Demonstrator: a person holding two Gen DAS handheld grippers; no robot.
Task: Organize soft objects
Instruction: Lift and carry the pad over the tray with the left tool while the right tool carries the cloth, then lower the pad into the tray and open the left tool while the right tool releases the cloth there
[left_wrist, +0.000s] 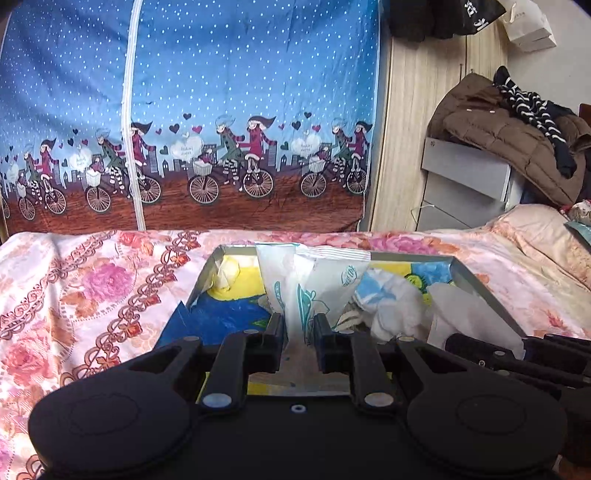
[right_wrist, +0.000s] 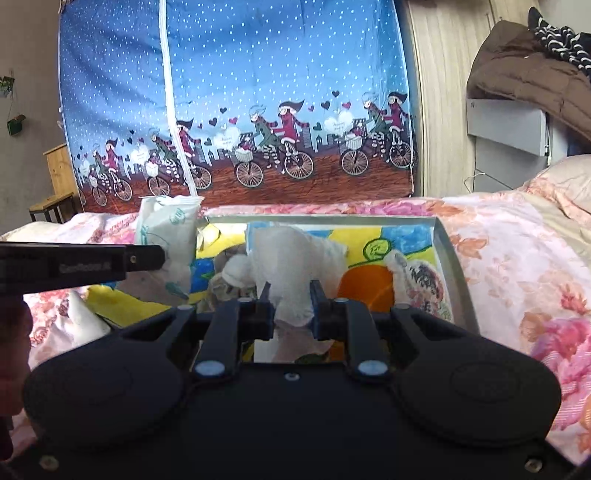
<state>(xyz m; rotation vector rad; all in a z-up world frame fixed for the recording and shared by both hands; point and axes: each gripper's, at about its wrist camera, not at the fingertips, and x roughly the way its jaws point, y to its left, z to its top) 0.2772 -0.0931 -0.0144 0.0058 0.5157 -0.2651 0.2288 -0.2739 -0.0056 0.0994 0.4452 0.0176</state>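
Progress looks mid-task, my guess. Left gripper (left_wrist: 300, 328) clamped on a tissue pack (left_wrist: 314, 280), held above the tray (left_wrist: 476, 280), pack fanning toward 12 o'clock. Right gripper (right_wrist: 290, 301) clamped on a white cloth (right_wrist: 295, 254), also over the tray (right_wrist: 448, 254). Already lying in the tray: a patterned soft piece (right_wrist: 424, 280) at 3 o'clock of the cloth, and crumpled white bits (left_wrist: 391, 306). Left to do, likely: set both held items down and release. Tray sits on the floral bed (left_wrist: 92, 280).
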